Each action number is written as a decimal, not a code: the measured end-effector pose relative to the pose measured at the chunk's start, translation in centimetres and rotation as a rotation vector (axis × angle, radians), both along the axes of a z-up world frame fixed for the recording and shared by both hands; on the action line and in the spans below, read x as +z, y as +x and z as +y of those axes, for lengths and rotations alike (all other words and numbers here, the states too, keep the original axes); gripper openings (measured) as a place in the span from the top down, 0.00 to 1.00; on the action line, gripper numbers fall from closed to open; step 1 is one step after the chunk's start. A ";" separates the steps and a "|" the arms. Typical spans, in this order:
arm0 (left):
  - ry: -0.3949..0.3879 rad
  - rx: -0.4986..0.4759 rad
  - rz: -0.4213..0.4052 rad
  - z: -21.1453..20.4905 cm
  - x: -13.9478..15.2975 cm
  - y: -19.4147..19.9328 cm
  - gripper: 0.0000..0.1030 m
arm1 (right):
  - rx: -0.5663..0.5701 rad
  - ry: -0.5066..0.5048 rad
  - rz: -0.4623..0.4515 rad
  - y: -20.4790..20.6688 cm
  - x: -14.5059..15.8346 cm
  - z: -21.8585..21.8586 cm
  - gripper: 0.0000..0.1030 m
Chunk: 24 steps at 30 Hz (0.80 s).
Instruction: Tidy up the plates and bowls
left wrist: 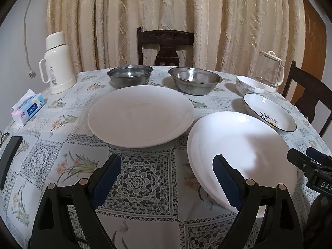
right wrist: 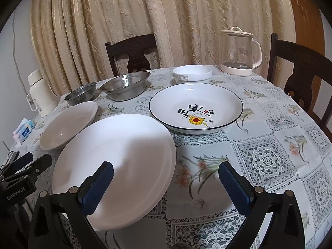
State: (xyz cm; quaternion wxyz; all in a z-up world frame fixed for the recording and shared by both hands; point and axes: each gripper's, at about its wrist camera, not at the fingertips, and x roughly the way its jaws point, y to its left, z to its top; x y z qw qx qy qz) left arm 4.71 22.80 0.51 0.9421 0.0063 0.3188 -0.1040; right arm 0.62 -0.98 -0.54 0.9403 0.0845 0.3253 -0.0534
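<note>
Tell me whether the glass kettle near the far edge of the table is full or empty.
Empty, as far as the pictures show: the glass kettle is clear throughout, the curtain shows through its body and no waterline is visible. Its lid is on.

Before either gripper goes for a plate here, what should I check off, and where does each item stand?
1. Left gripper open, nothing held: ok.
2. Right gripper open, nothing held: ok.
3. Near white plate bare on top: ok.
4. Near white plate fully on the table: not ok, its near rim seems to overhang the edge.
5. Far white plate bare, ready to stack: ok.
6. Both steel bowls empty: ok.
</note>
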 end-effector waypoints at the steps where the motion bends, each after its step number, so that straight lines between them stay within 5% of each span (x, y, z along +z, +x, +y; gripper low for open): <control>1: 0.000 0.001 0.001 0.0 0.0 0.0 0.12 | -0.001 0.000 0.001 0.0 0.0 0.0 0.00; 24: 0.005 0.053 -0.066 0.4 0.8 -0.3 0.12 | -0.131 -0.087 -0.091 0.6 1.5 -0.5 0.00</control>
